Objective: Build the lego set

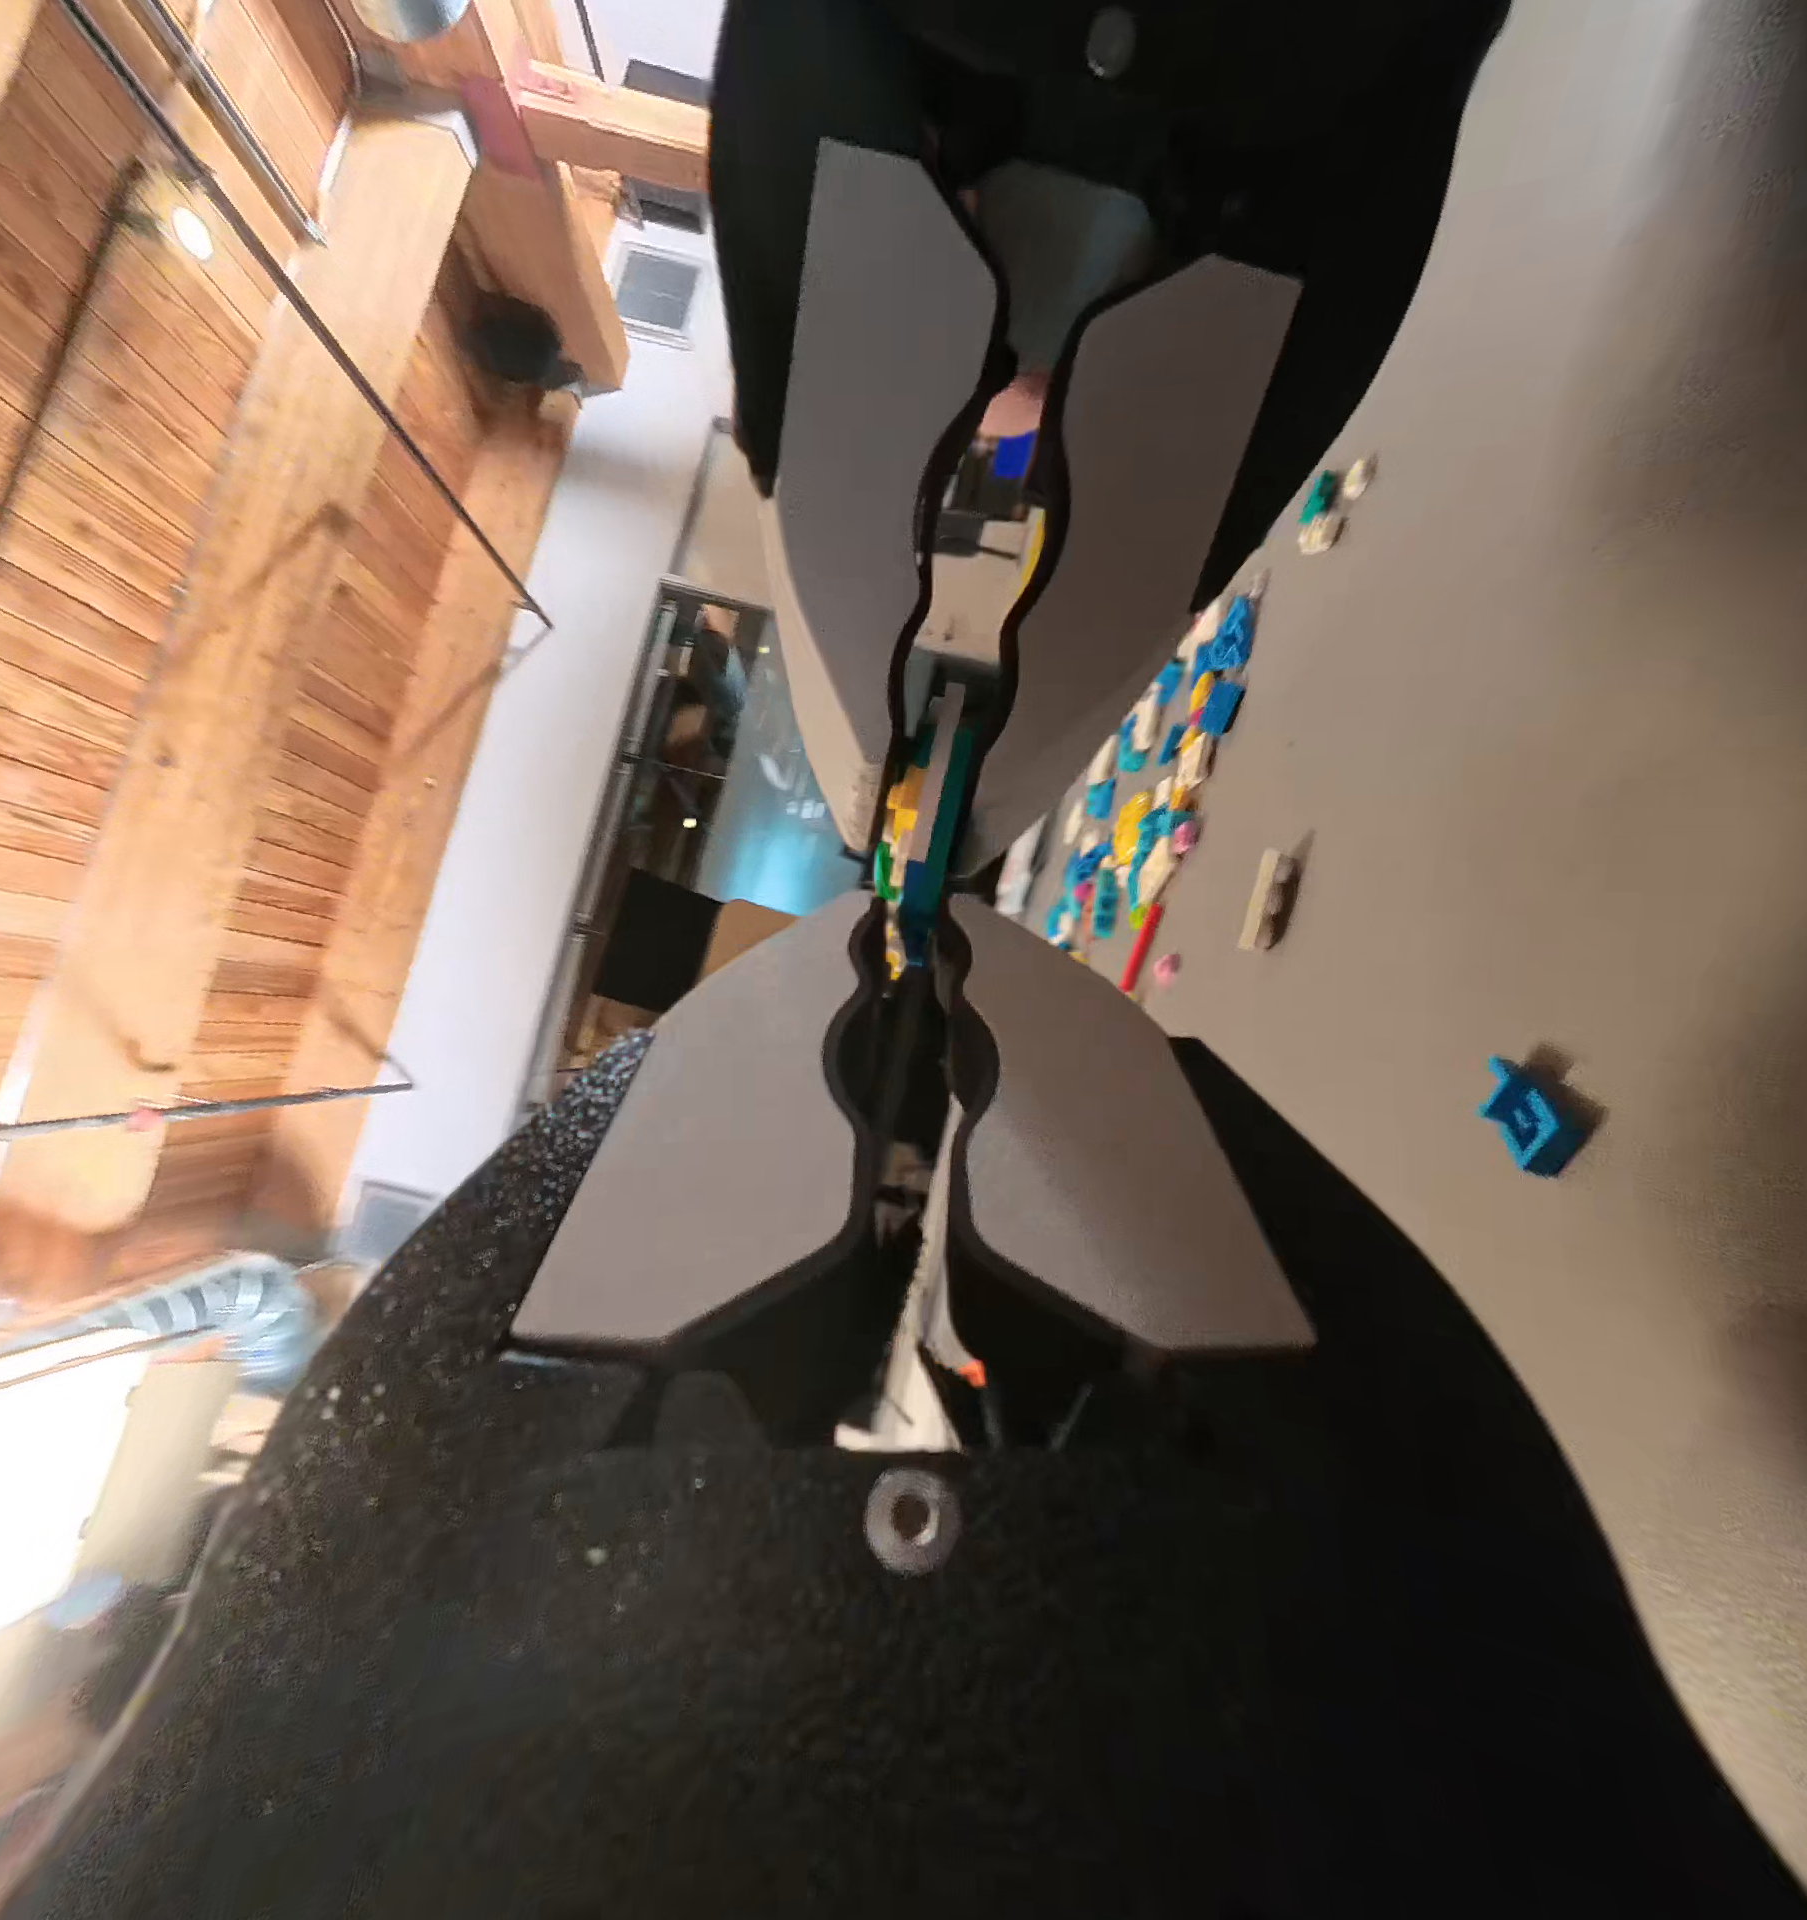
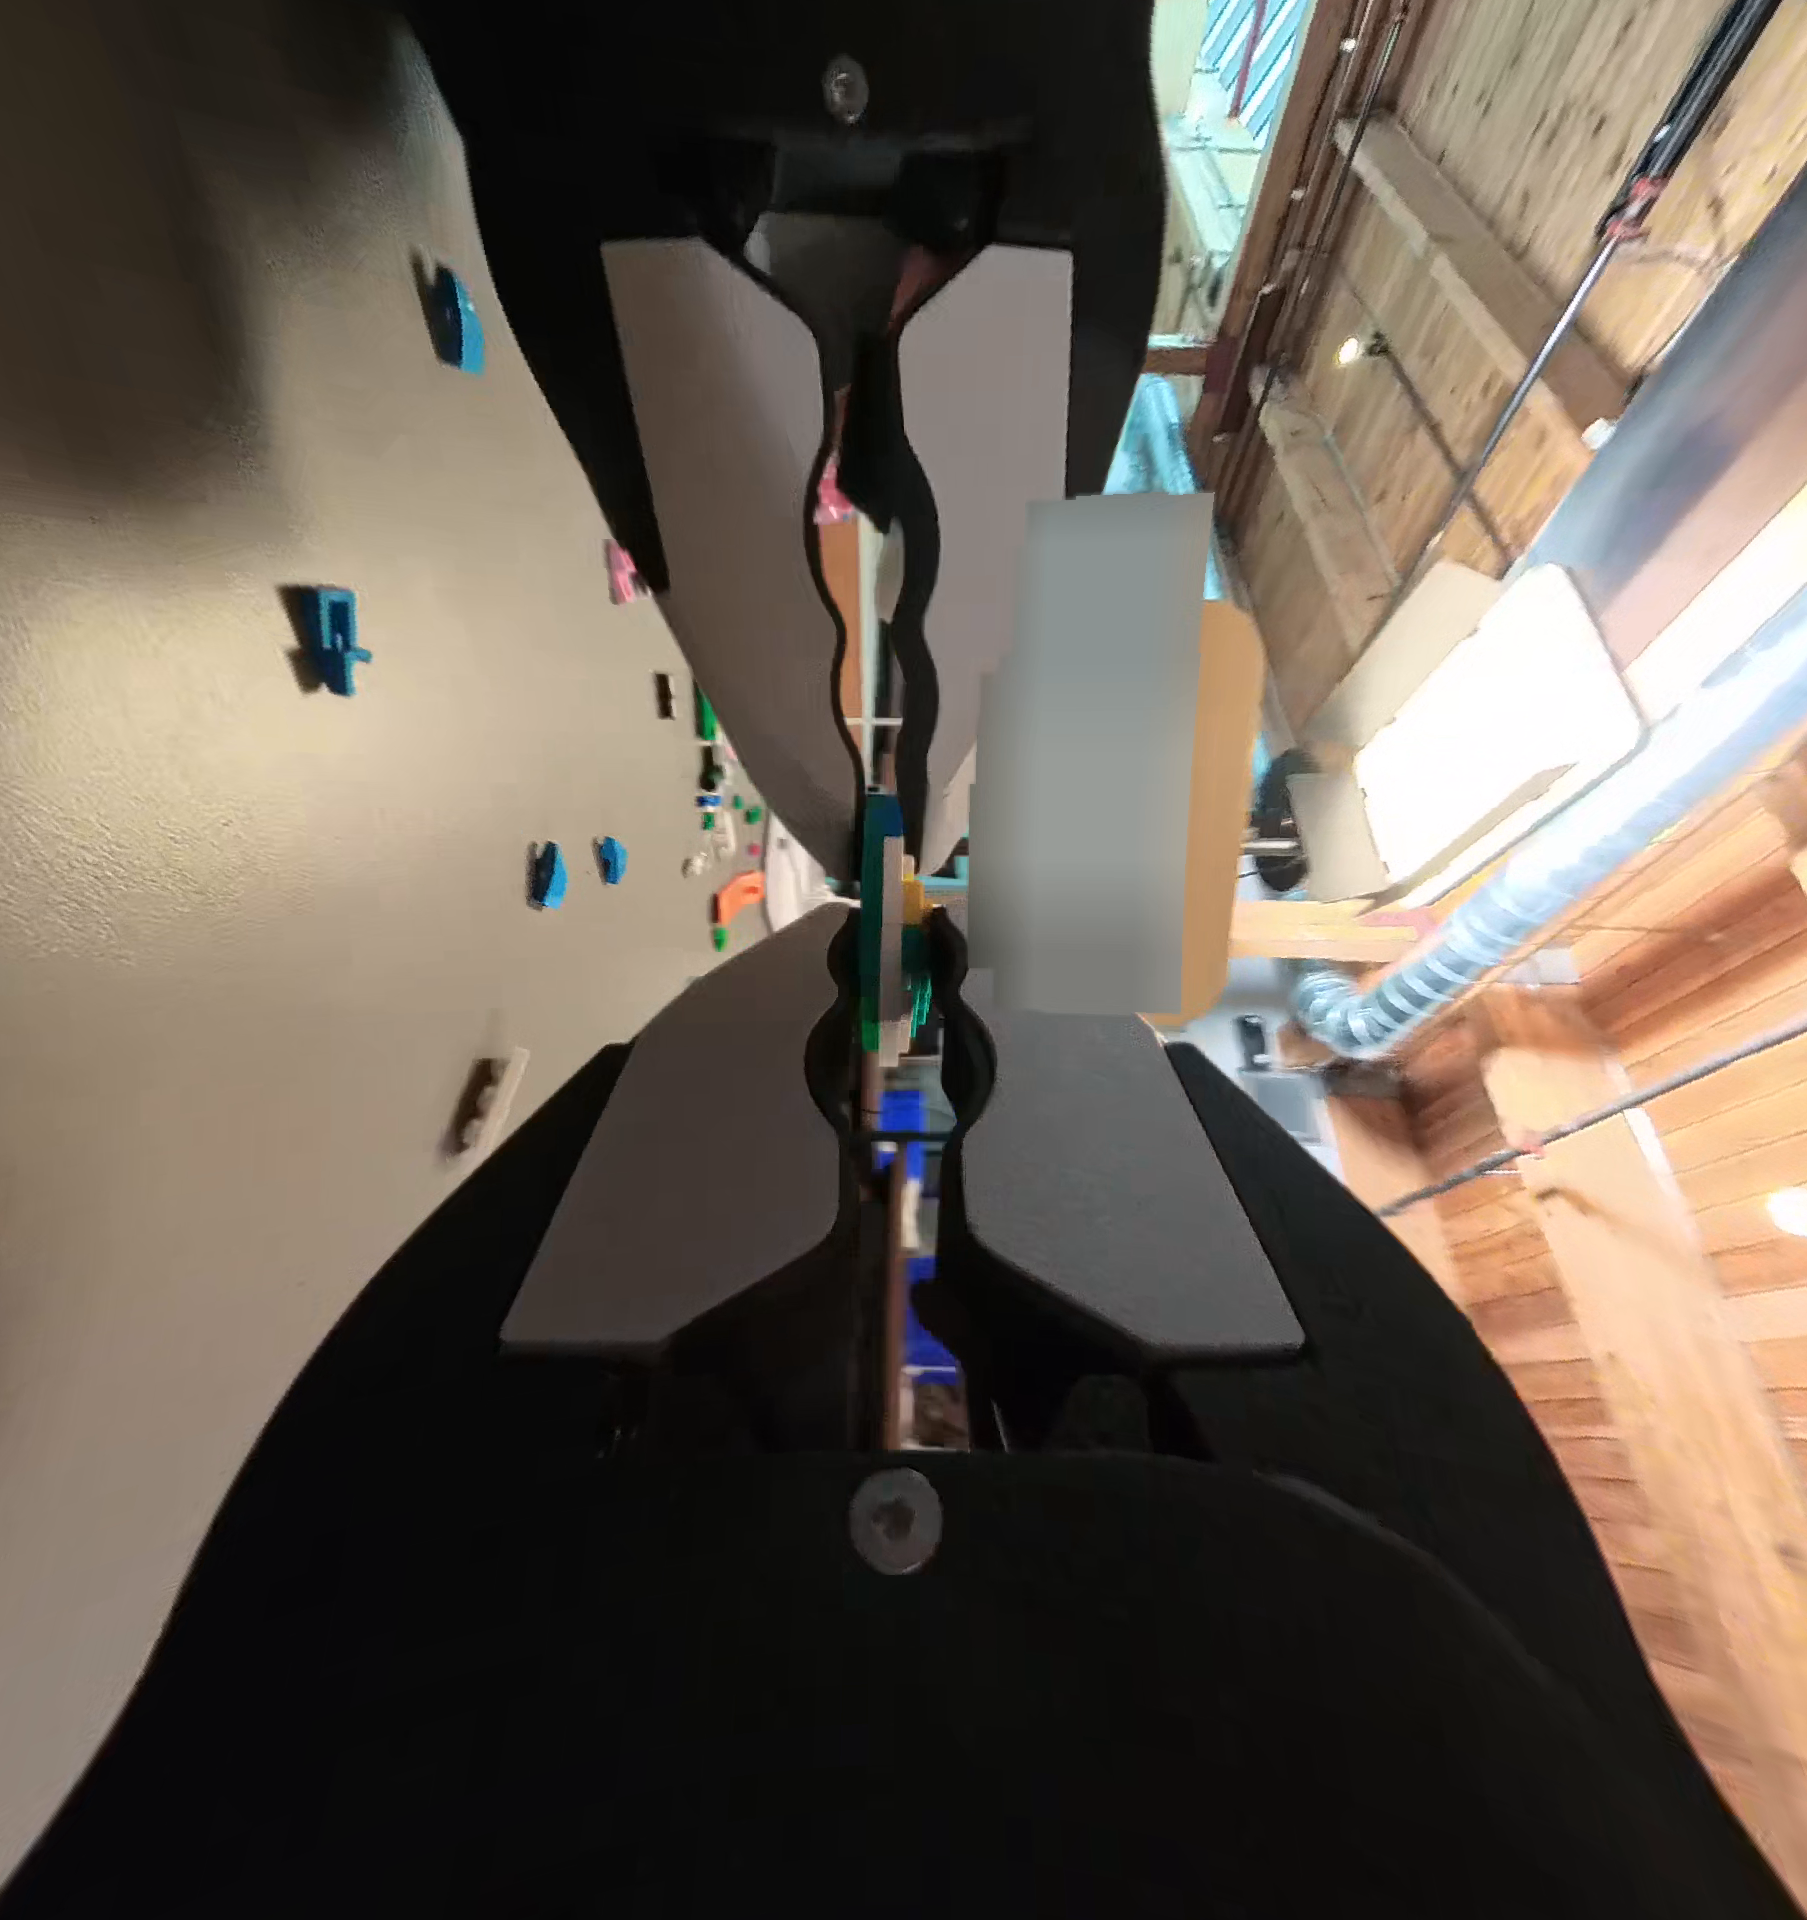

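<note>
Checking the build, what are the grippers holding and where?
Both the left gripper and right gripper clamp the lego assembly at opposite ends.

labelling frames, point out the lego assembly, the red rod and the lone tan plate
lego assembly (image 1: pixel 925 821), left wrist view, on its teal edge.
red rod (image 1: pixel 1140 948), left wrist view, mid-length.
tan plate (image 1: pixel 1270 900), left wrist view, on its top face.

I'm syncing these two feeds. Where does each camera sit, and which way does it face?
Left wrist view: on the left gripper, looking along its fingers at the lego build, with the right gripper opposite; table and brick pile to the right.
Right wrist view: on the right gripper, facing the left gripper across the same build; table to the left.
Shared: both grippers, the build pinched between them, and the table, rolled sideways.
</note>
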Motion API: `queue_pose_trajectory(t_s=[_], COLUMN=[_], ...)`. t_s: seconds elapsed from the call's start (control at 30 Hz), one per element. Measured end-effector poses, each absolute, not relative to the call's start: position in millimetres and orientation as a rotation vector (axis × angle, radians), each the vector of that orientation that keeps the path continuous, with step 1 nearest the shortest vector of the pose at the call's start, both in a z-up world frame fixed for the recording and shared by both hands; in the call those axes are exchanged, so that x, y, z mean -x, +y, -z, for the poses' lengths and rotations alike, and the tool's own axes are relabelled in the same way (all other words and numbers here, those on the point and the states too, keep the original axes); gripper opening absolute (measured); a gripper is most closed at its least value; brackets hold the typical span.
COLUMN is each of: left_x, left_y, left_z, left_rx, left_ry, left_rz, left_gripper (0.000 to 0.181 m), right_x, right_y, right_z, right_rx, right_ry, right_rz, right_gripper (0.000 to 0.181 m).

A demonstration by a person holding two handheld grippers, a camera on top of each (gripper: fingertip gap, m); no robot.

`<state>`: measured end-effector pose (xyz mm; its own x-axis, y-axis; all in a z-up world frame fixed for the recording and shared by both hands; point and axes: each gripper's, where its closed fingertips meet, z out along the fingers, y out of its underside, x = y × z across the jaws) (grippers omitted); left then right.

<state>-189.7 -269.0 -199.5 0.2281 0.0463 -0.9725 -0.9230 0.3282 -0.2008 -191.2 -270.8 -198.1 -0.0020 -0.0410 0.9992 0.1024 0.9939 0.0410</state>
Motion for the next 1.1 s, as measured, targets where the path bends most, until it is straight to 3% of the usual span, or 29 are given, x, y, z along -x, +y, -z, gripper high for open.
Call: queue_pose_trajectory(t_s=[0.27,0.37,0.67,0.9,1.1], left_x=[188.2,197.3,233.3,230.3,226.0], left_y=[-272.7,-268.2,-259.3,-252.7,-253.5], left_z=[198.7,197.0,191.8,212.1,213.3], left_rx=[0.901,0.966,1.176,1.272,1.263], left_ry=[1.172,1.123,0.942,1.031,1.049], left_rz=[-1.039,-1.009,-0.872,-0.861,-0.887], left_gripper=[0.006,0.005,0.005,0.006,0.006], right_x=[188.2,186.3,170.3,147.1,139.5], right_y=[-276.1,-273.6,-217.3,-151.5,-135.4], right_z=[196.4,199.9,179.2,165.4,164.9], right_rx=[-0.087,-0.044,0.445,0.816,0.928], right_ry=[-1.452,-1.477,-1.336,-1.086,-0.998], right_rz=[0.251,0.203,-0.235,-0.488,-0.622], right_gripper=[0.012,0.025,0.034,0.010,0.005])
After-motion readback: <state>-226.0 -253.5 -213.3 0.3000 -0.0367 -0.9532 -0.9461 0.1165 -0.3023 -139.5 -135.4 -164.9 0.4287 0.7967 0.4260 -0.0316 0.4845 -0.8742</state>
